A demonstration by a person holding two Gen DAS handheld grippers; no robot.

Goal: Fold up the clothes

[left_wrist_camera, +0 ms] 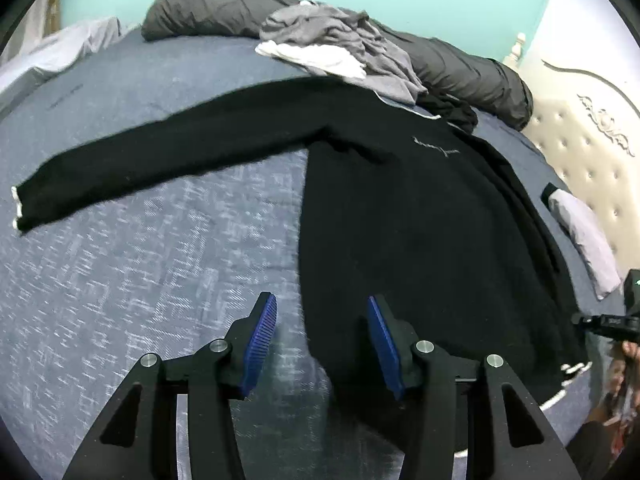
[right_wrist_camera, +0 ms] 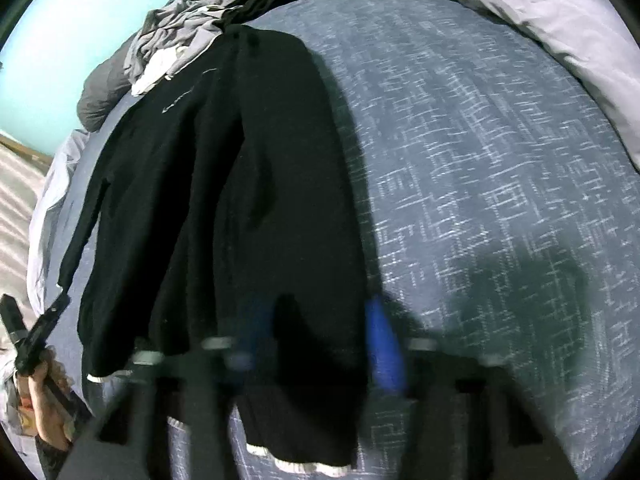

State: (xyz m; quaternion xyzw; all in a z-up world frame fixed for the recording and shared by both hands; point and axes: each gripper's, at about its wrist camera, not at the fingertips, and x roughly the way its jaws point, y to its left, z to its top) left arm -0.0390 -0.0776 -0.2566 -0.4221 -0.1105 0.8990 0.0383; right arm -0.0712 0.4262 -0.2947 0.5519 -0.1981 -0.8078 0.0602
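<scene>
Left wrist view: black long-sleeved top [left_wrist_camera: 420, 216] lies flat on the bed [left_wrist_camera: 140, 272], one sleeve [left_wrist_camera: 160, 152] stretched out sideways, hem toward the camera. Left gripper [left_wrist_camera: 322, 344] hovers over the hem's edge, fingers apart, nothing between them. Right gripper [right_wrist_camera: 316, 344] is blurred; its fingers straddle the folded side near the hem, and whether they pinch the cloth cannot be told. Judged light, limp and non-slippery; best taken at hem corners or the cuff, pinching both layers.
</scene>
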